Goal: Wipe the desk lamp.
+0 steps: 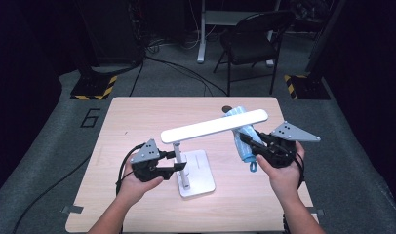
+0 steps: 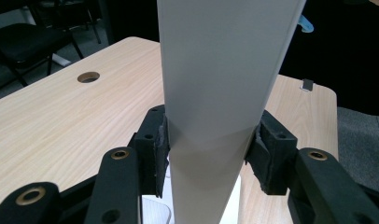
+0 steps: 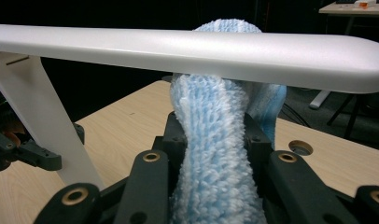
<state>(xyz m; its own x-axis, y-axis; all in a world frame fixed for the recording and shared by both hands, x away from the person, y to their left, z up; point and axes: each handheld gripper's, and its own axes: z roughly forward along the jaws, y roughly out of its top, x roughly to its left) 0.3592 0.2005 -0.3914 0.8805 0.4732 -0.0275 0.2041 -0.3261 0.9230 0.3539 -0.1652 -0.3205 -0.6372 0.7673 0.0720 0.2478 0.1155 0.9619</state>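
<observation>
Left tool [image 1: 179, 162] is clamped on the white lamp's [image 1: 213, 126] upright post in the high view; right tool [image 1: 249, 146] grips a blue fluffy duster [image 1: 242, 134], which runs from its jaws away under the lamp's long bar. That bar slants from above the left tool up toward the far right. Both rest over a pale wood counter [image 1: 137, 117]; a dark chair [image 1: 249, 36] stands beyond.

Left gripper view: pads [image 2: 160, 154] press the flat post [image 2: 215, 93] from both sides.

Right gripper view: jaws squeeze the duster [image 3: 215, 154], its tip rising behind the level bar [image 3: 187, 49].
</observation>
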